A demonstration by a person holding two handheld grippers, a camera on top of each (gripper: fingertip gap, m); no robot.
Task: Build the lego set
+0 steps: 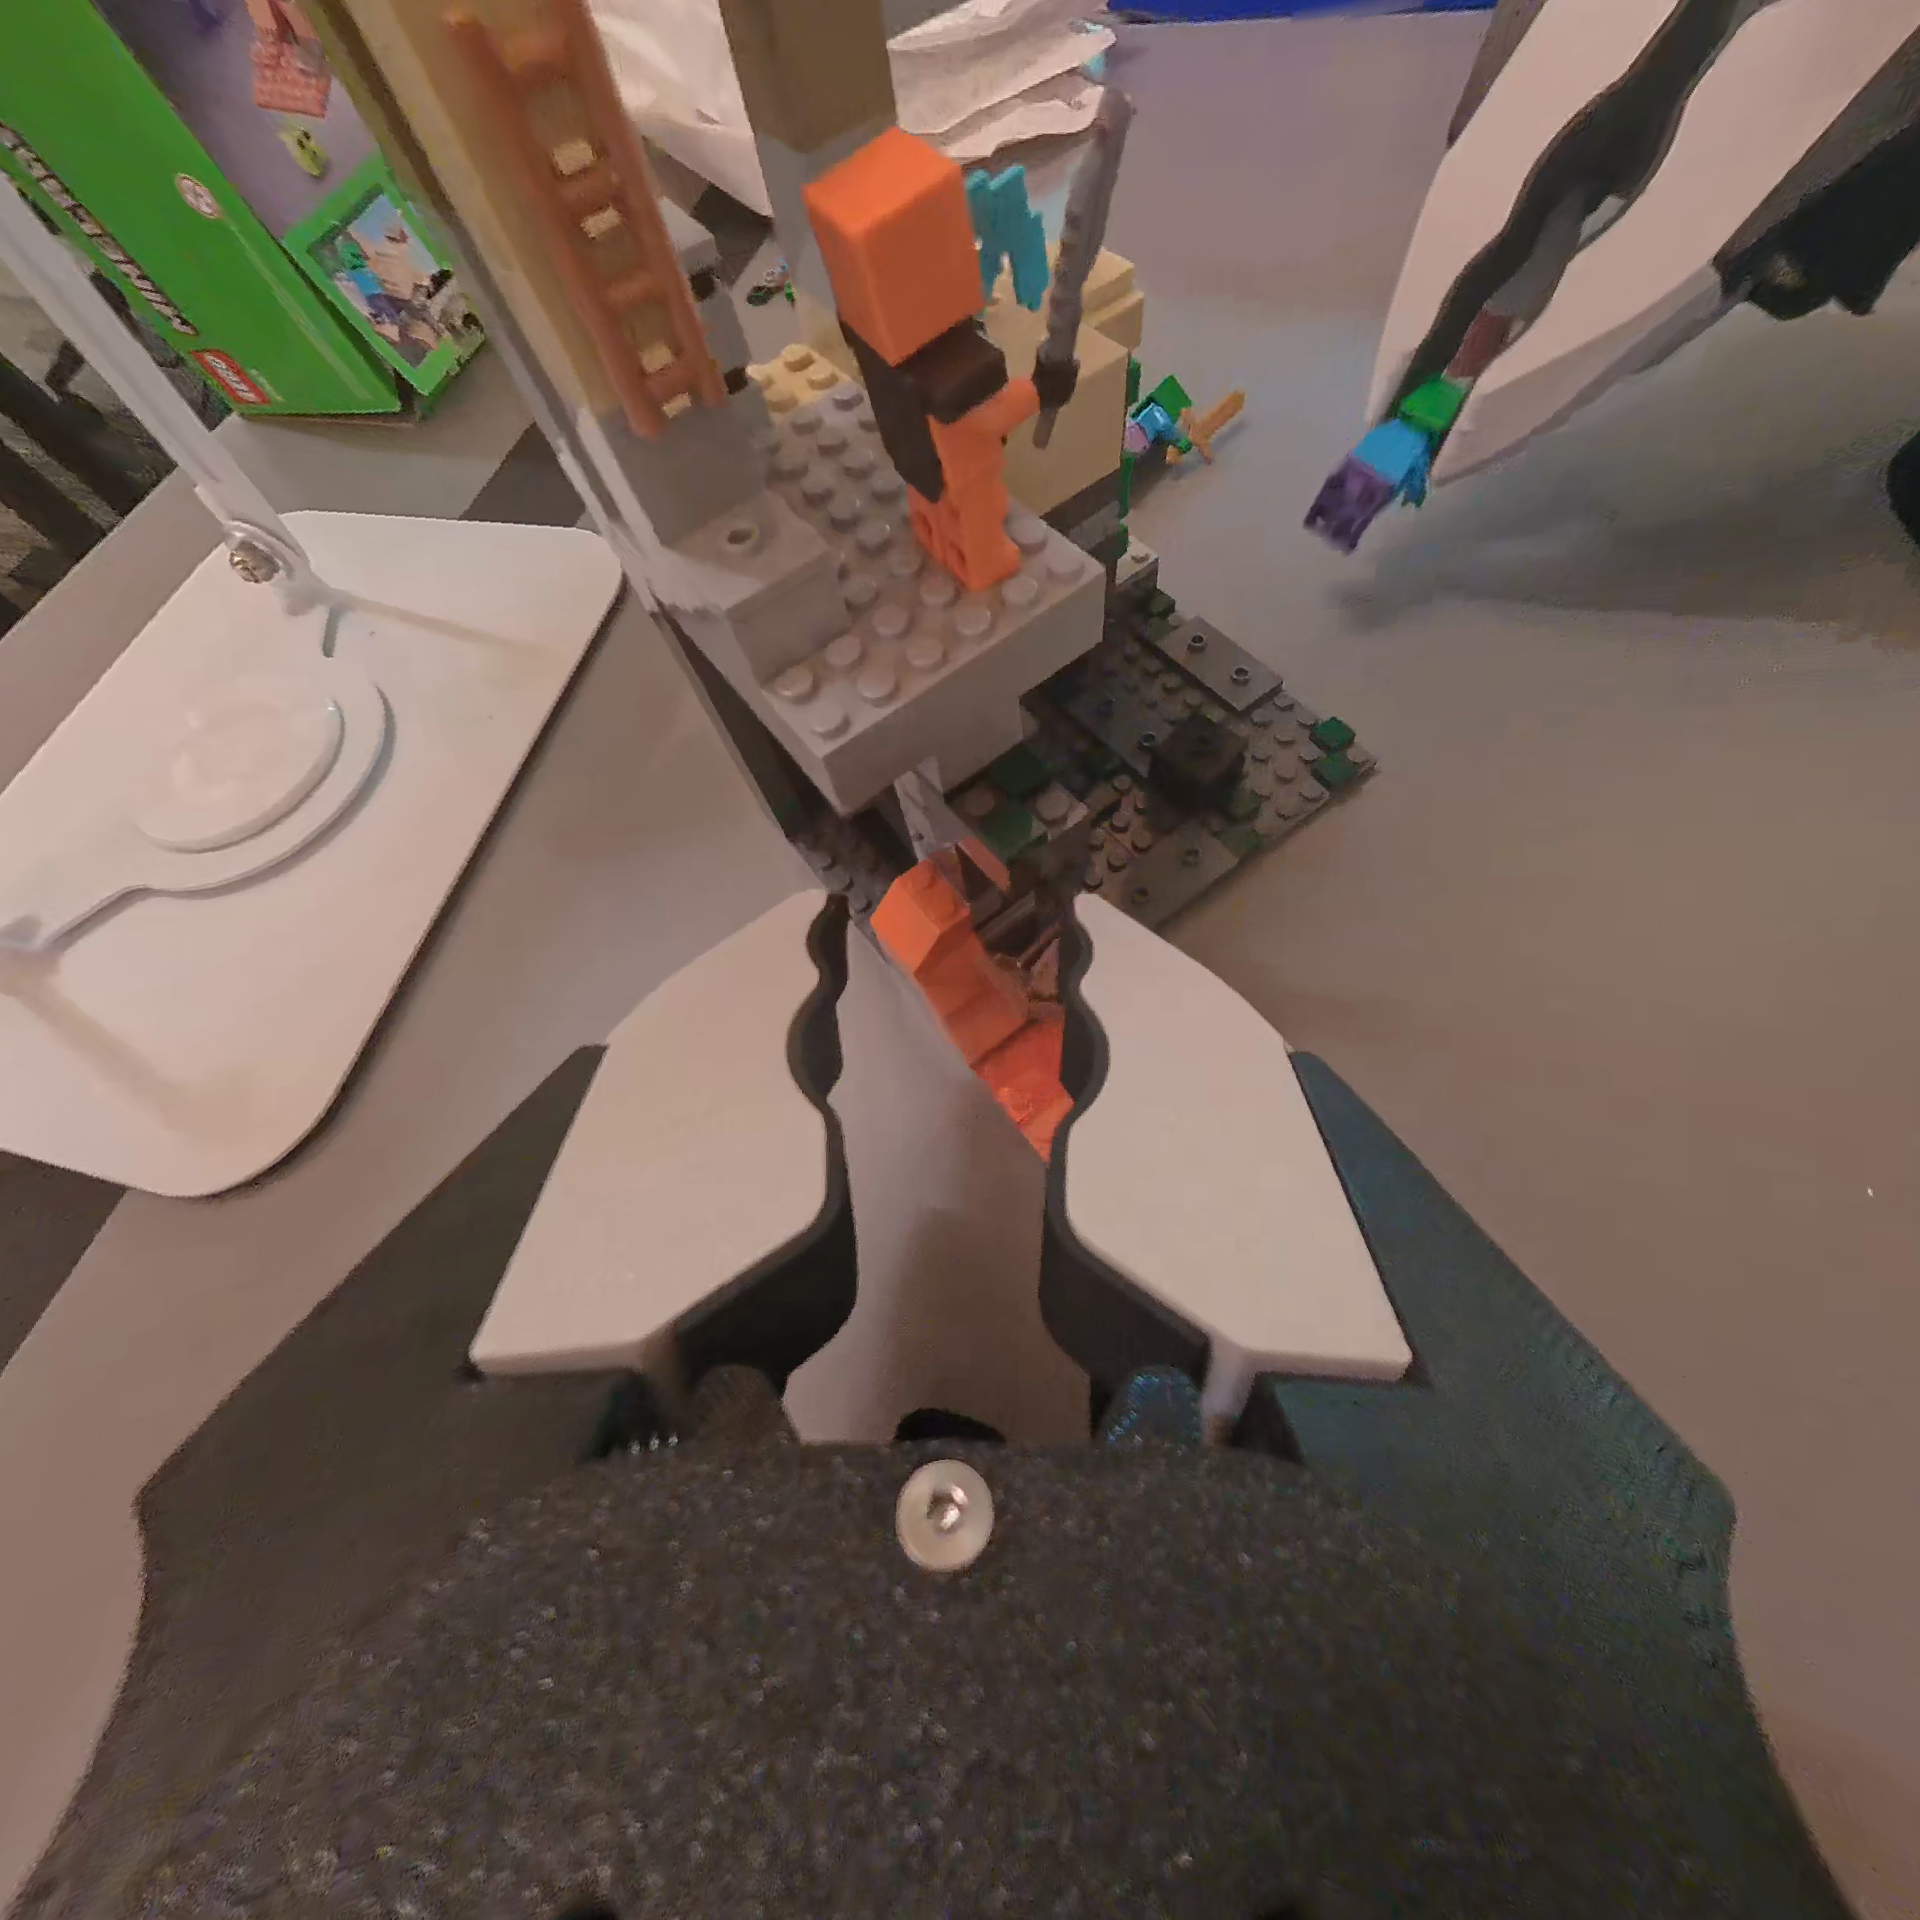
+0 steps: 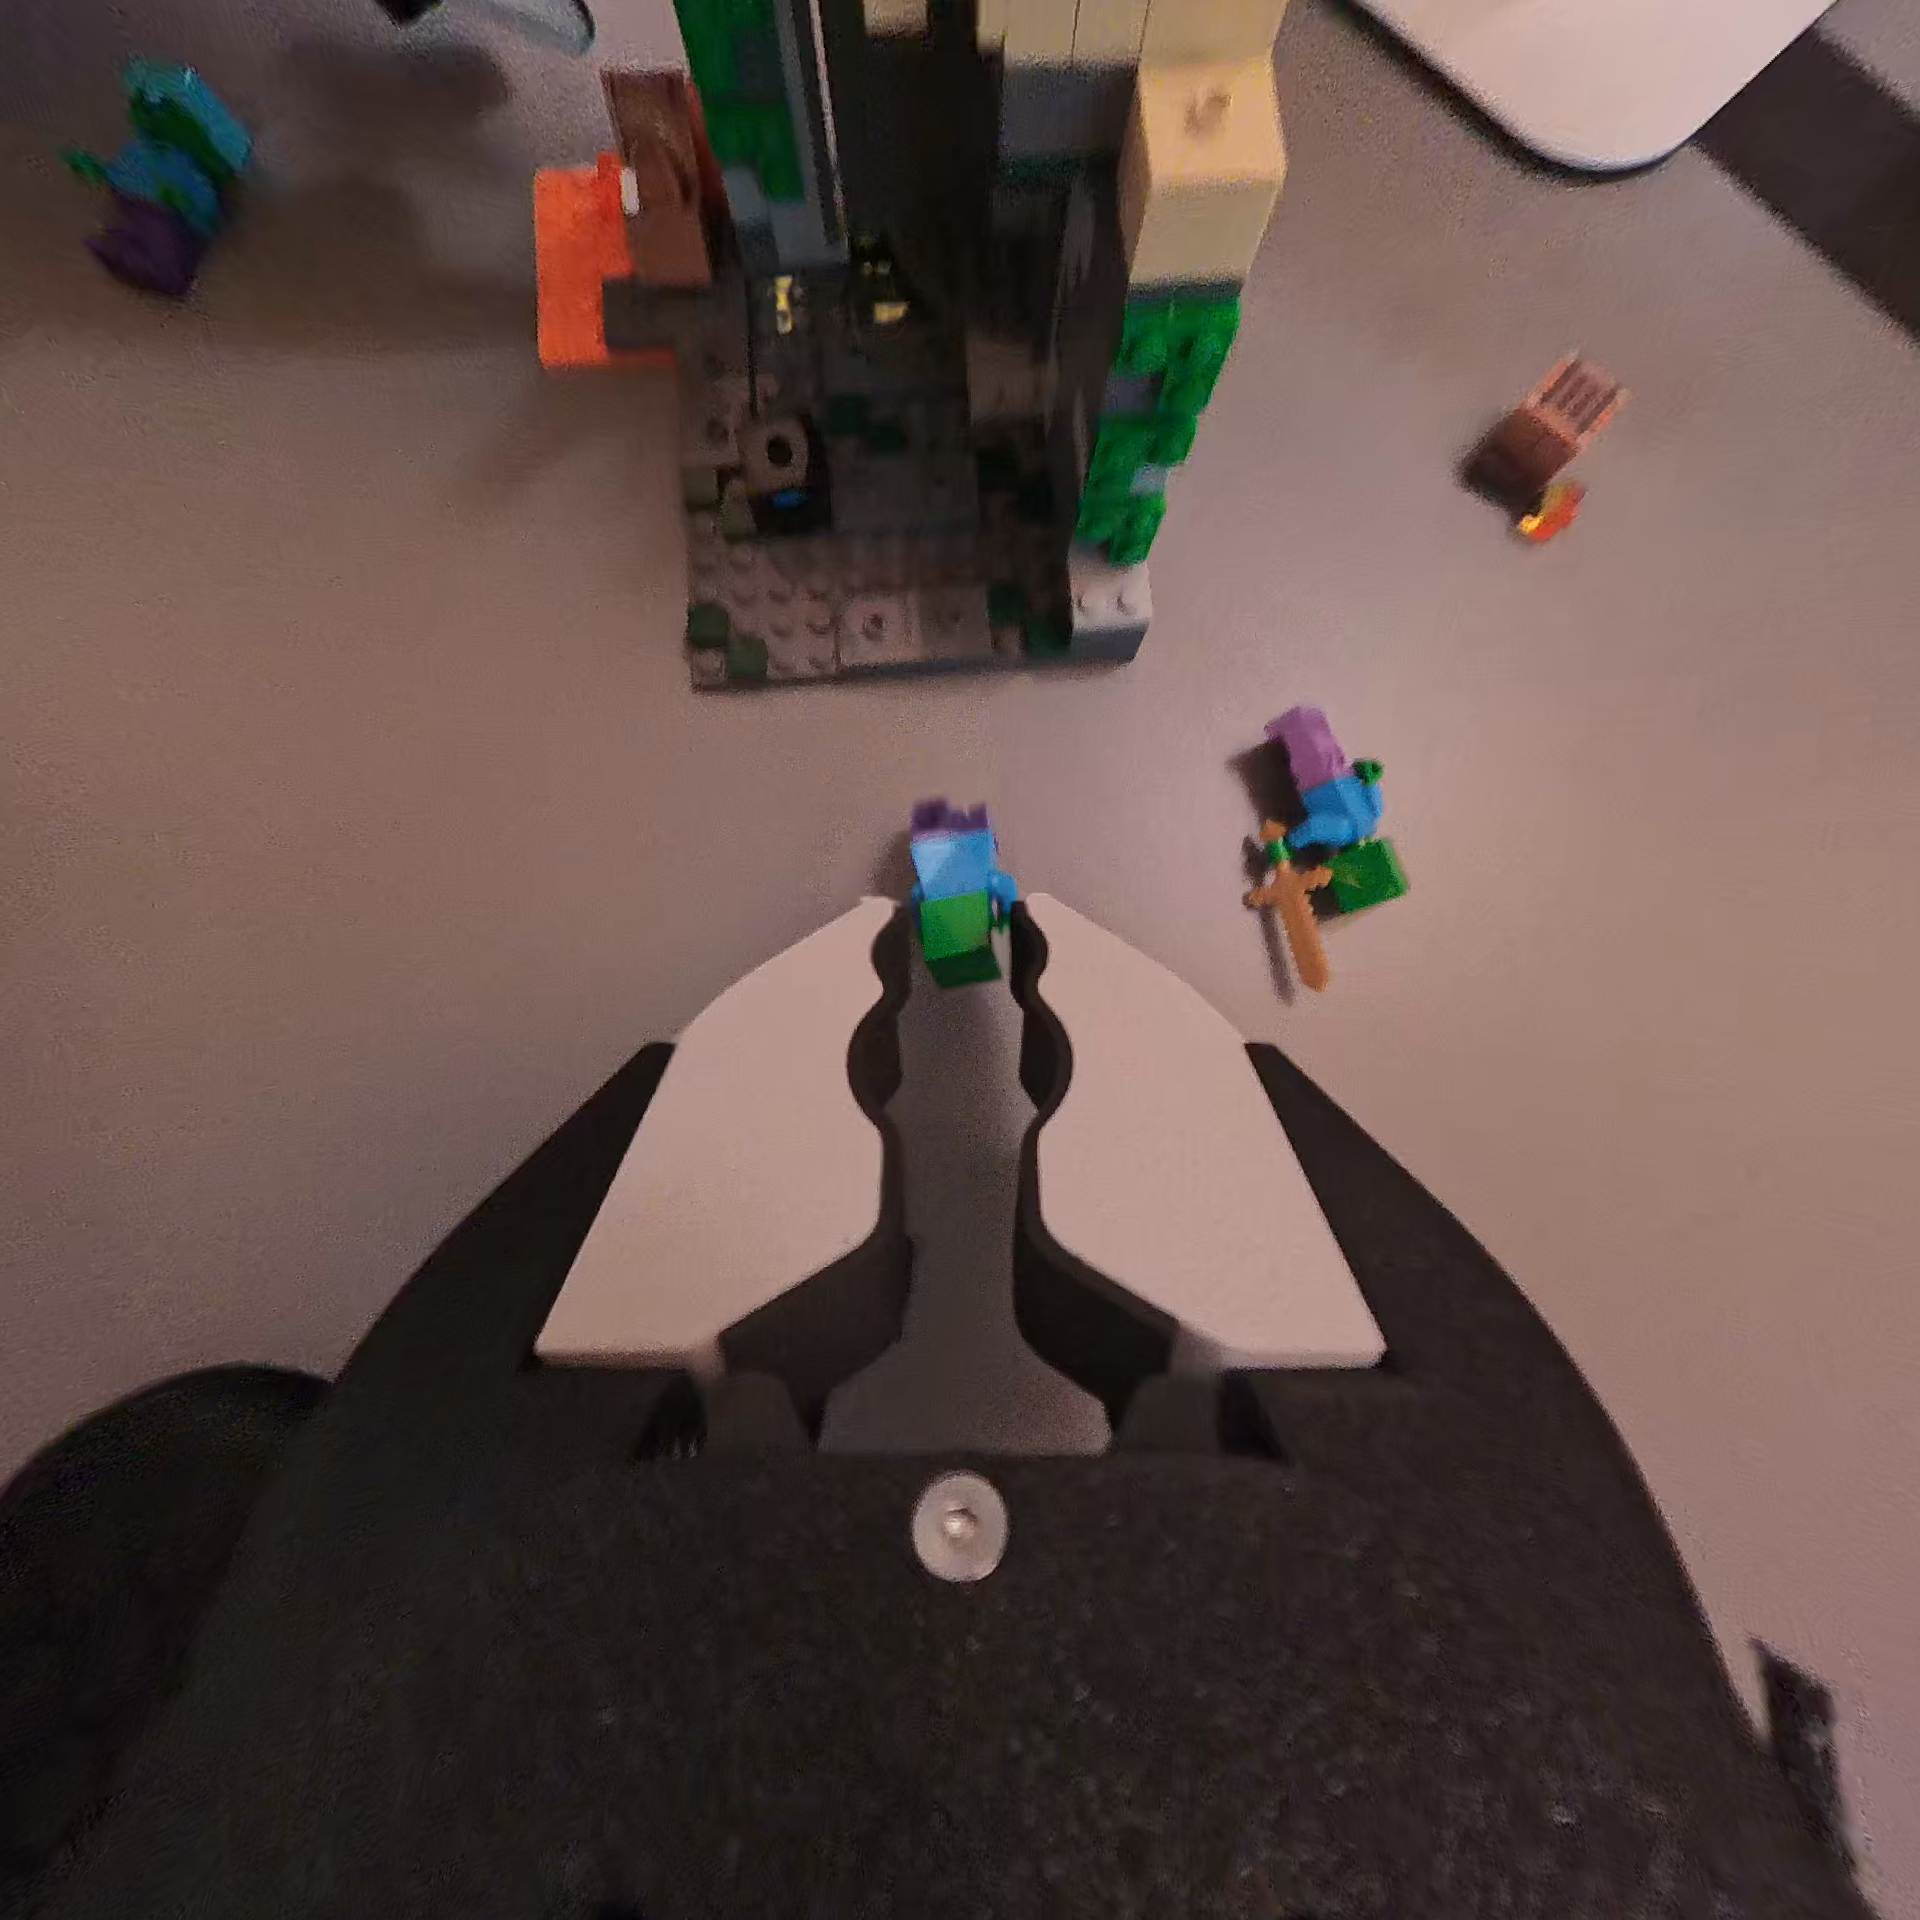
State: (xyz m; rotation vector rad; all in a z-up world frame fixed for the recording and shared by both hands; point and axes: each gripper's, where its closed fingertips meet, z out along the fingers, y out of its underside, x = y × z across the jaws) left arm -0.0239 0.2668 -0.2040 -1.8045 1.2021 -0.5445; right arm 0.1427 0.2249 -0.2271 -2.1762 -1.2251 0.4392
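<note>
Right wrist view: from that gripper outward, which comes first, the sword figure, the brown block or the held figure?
1. Held figure, between the right gripper fingertips.
2. Sword figure, lying to the right.
3. Brown block, far right, beyond it.

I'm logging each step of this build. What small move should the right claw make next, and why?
Probably carry the zombie figure forward to the dark studded base of the lego set. The right claw already grips the figure by its green head, legs pointing forward, short of the build. The left claw appears to steady the model at its orange bricks.
</note>
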